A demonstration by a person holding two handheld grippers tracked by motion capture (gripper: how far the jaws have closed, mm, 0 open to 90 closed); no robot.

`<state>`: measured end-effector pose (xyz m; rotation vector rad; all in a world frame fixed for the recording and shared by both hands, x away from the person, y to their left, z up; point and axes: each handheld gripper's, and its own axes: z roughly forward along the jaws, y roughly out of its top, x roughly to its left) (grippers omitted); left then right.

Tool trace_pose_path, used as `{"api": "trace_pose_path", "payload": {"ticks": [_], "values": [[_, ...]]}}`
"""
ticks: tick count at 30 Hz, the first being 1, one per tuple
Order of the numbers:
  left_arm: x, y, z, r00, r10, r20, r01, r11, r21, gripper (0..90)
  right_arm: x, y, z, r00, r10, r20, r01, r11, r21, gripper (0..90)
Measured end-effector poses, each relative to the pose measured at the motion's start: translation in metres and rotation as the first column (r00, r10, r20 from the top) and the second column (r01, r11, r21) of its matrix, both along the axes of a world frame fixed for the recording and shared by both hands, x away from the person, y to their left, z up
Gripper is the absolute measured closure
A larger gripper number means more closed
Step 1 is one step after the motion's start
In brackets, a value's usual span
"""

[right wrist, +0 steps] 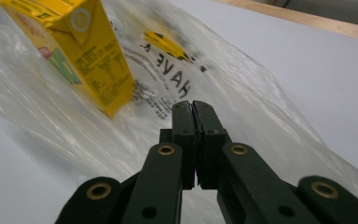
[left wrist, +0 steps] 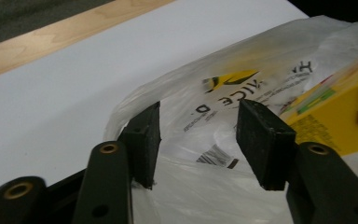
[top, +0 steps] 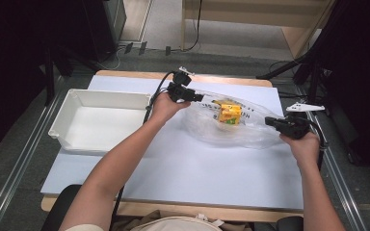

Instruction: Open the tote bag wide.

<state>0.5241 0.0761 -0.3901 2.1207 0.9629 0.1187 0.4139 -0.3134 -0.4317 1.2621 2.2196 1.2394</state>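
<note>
I hold a hand-held gripper in each hand over the white tabletop [top: 183, 168], with a clear plastic bag [top: 231, 130] stretched between them. My right hand-held gripper [top: 270, 121] has its jaws pressed tight together on the edge of the bag at its right end; in the right gripper view [right wrist: 195, 112] the film is pinched between the two black pads and runs away from them towards the printed lettering. My left hand-held gripper [top: 198, 97] sits at the bag's upper left end. In the left gripper view [left wrist: 198, 135] its jaws stand well apart, with the crinkled bag and its barcode label lying between them; the pads do not press on the film, though the left pad lies just beside a fold of it.

Inside the bag is a yellow carton [top: 229, 113], seen through the plastic near the middle of the bag, closer to my left hand-held gripper than to my right. In the right gripper view the carton [right wrist: 74, 56] is tilted.

A white tray [top: 62, 120] rests on the left part of the tabletop, well apart from the bag.
</note>
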Motion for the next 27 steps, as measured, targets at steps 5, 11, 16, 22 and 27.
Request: {"api": "trace_pose_path", "payload": {"ticks": [5, 11, 16, 22, 27], "values": [[-0.003, -0.003, 0.014, 0.9996, -0.022, 0.019, 0.022, 0.9991, -0.035, 40.2, 0.007, 0.014, 0.003, 0.9997, 0.022, -0.005, -0.022, 0.9997, -0.008, 90.0], [-0.004, -0.007, 0.019, 0.9985, -0.050, 0.020, 0.051, 0.9978, -0.043, 32.8, 0.011, 0.027, 0.007, 0.9989, 0.045, -0.010, -0.045, 0.9990, -0.006, 90.0], [-0.005, -0.012, 0.018, 0.9969, -0.077, 0.018, 0.078, 0.9962, -0.040, 26.8, 0.013, 0.036, 0.009, 0.9981, 0.061, -0.009, -0.061, 0.9980, -0.015, 90.0], [-0.012, -0.020, 0.021, 0.9903, -0.120, 0.070, 0.120, 0.9927, 0.012, 36.6, 0.013, 0.037, 0.009, 0.9982, 0.058, -0.015, -0.059, 0.9982, -0.011, 89.9], [-0.018, -0.020, 0.032, 0.9878, -0.133, 0.082, 0.134, 0.9910, -0.007, 45.2, 0.013, 0.035, 0.011, 0.9984, 0.054, -0.015, -0.054, 0.9984, -0.016, 89.6]]}}
